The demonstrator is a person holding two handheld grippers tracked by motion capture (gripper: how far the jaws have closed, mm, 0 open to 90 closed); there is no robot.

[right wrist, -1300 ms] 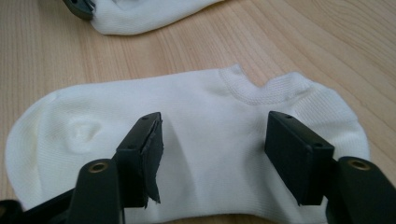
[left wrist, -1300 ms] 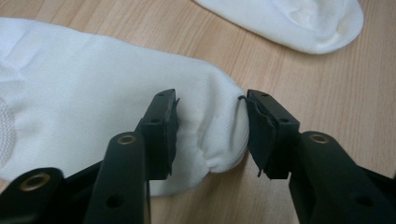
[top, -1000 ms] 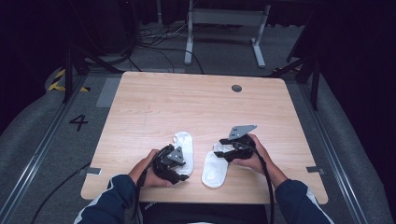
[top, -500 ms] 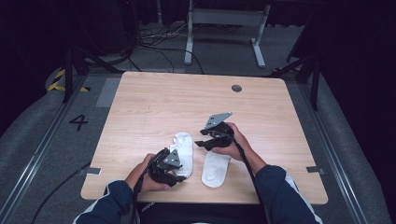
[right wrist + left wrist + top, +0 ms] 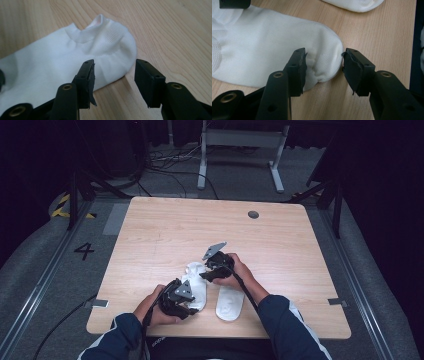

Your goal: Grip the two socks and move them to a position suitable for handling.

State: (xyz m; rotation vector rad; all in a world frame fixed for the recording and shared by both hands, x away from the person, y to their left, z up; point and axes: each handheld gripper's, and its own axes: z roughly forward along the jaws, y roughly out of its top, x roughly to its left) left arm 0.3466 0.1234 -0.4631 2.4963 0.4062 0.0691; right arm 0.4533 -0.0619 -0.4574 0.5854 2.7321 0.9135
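Two white ankle socks lie side by side at the near edge of the wooden table. My left gripper is at the toe of the left sock. Its jaws have just been closing, and the pads squeeze the bunched toe fabric. My right gripper is at the cuff end of that same sock. Those jaws have also just been closing: one pad rests on the fabric, the other stands off over bare wood. The right sock lies flat and untouched.
A round cable hole sits near the table's far right. Behind the table stand a metal frame and floor cables. A "4" marks the floor at left. The person's sleeves come in over the near edge.
My right gripper has moved left, from over the right sock to the far end of the left sock. The left hand has stayed at the left sock's near end.
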